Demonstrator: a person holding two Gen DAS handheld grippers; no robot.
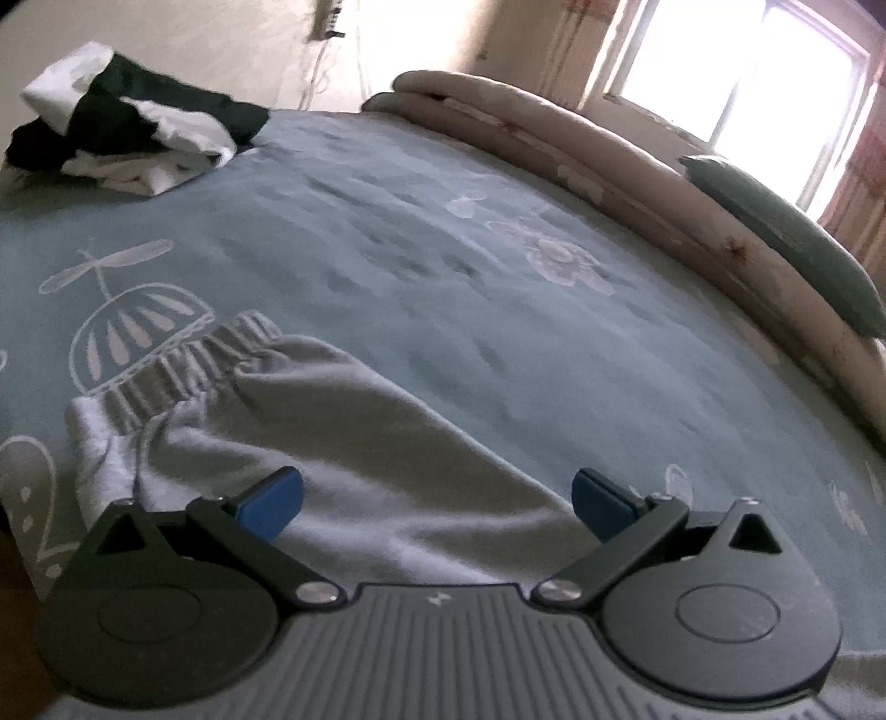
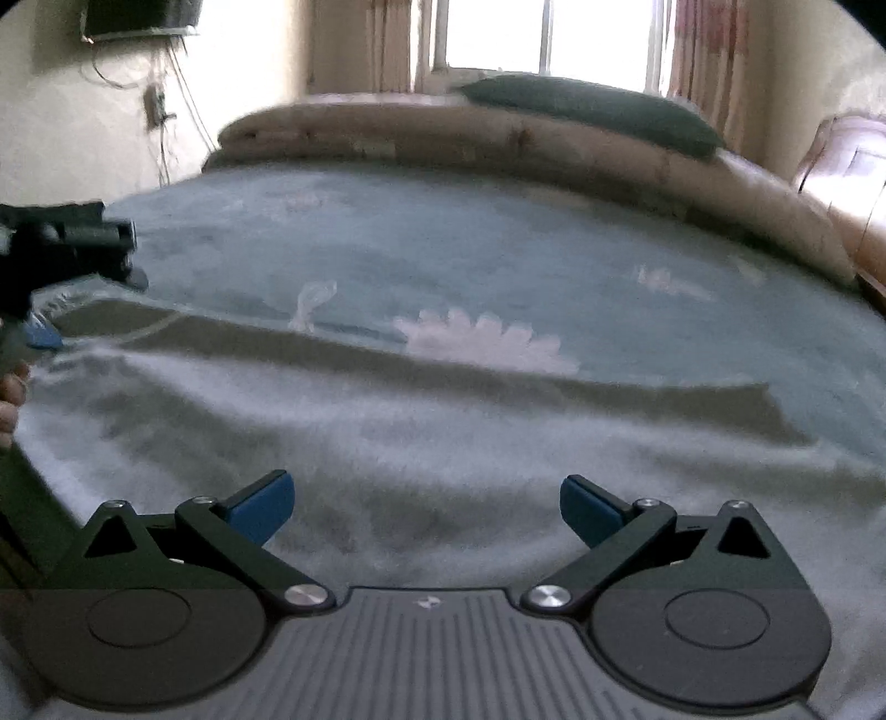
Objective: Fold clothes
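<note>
The bed [image 1: 443,266], covered in a blue sheet with pale drawings, carries everything here. Along its far edge, under the window [image 2: 493,33], lies a rolled beige quilt [image 2: 498,144] with a green pillow [image 2: 592,111] on top. At the far left corner sits a heap of black and white clothes [image 1: 133,138], apparently waiting their turn or already dealt with; I cannot tell which.

The grey trousers [image 1: 354,443] lie flat near the bed's near edge, spread lengthwise along it. Their gathered waistband [image 1: 183,360] points toward the left side of the bed, and the legs run off to the right, so the long axis follows the near edge. Laid out this way, the garment looks ready for a first fold, either leg over leg or end to end.

The left gripper [image 1: 437,501] hovers over the waist end, its blue fingers [image 1: 271,507] spread wide with nothing between them. The right gripper [image 2: 426,507] hovers over the leg end, its fingers [image 2: 590,515] equally wide and empty. One at each end suits taking the cloth at two points so it stays straight when lifted.

At the left edge of the right wrist view, part of a hand [image 2: 11,399] shows beneath the other gripper.
</note>
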